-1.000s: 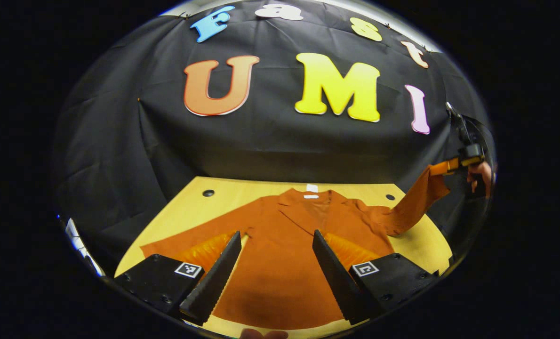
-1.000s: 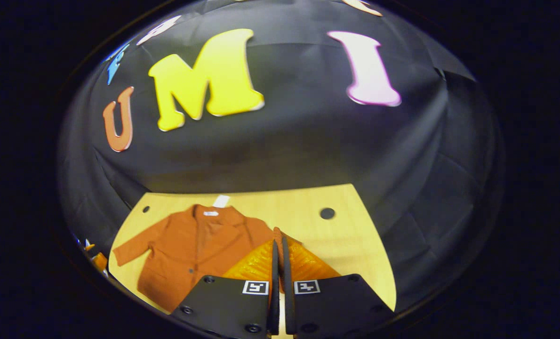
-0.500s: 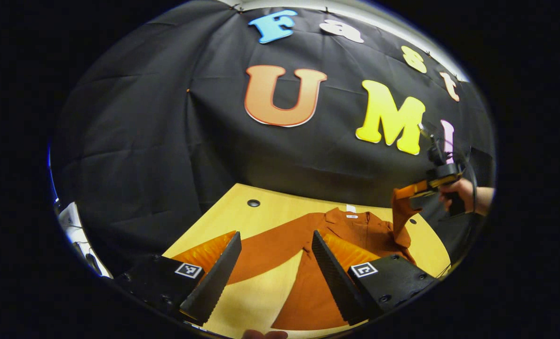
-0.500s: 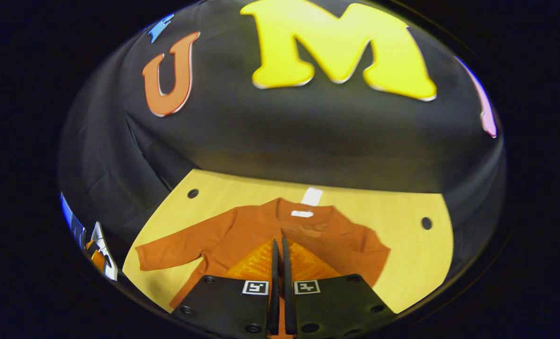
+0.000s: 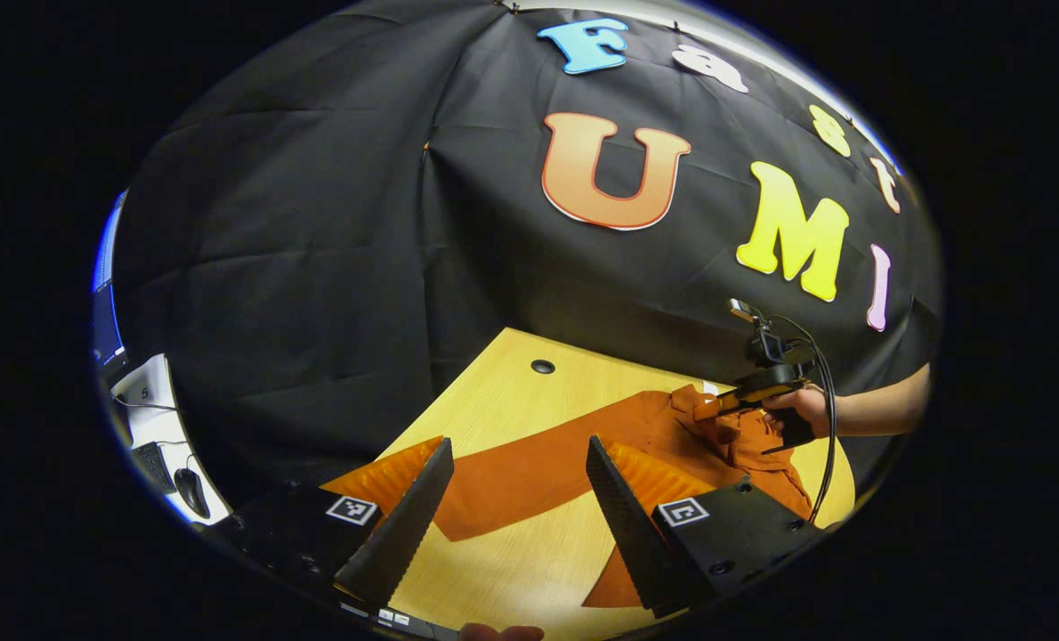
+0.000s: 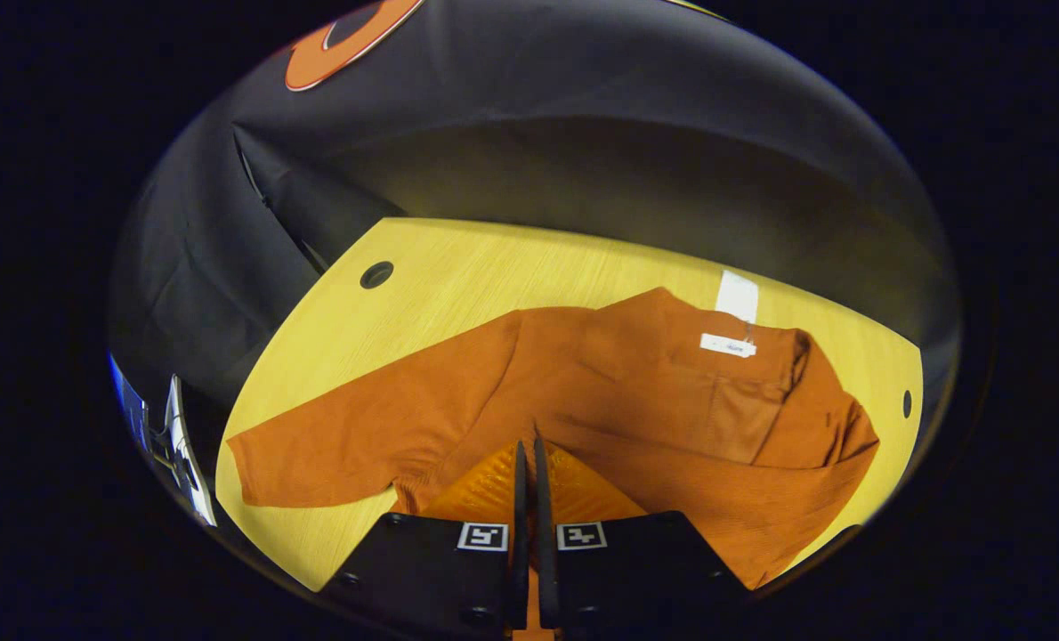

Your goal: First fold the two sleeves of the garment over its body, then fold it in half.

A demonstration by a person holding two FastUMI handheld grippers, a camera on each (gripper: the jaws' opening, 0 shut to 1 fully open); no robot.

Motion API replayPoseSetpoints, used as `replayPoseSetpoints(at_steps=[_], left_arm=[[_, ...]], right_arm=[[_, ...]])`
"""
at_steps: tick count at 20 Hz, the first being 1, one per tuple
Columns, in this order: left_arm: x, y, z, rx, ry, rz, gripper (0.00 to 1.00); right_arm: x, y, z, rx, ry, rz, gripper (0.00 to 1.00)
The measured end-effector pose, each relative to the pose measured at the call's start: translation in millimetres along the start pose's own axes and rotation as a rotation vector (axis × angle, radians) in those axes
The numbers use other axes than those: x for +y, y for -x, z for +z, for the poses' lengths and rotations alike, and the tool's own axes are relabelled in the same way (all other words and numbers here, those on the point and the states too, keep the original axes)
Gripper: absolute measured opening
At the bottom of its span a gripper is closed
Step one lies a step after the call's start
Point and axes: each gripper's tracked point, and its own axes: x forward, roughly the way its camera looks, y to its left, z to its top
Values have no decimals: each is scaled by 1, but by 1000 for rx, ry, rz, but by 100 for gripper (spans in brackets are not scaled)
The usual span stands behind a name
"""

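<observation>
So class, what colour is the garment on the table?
Rust orange garment, best in the right gripper view.

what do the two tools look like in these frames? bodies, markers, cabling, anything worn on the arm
The left tool has two long serrated-edged fingers on black blocks, each block carrying a square black-and-white marker. The right tool has the same black blocks and paired markers. Seen from the left gripper view, the right tool carries a small camera on top and a black cable looping down. The forearm behind it is bare, with no sleeve showing.
</observation>
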Motion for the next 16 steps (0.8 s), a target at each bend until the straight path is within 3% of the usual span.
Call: replayPoseSetpoints(at_steps=[5,11,12,13,16], left_arm=[[1,-19,0,16,21,-10,99],[-7,-33,6,15,3,-31,99],[-7,-34,6,16,5,-32,99],[-6,-36,5,15,8,-31,98],[1,-37,-1,23,15,-21,99]], right_arm=[[12,-15,-11,-1,-55,6,5],[21,-16,-4,-33,-124,37,13],[25,-15,-3,-41,-134,54,8],[28,-12,0,-47,-136,61,23],[37,-2,5,-75,-136,91,27]])
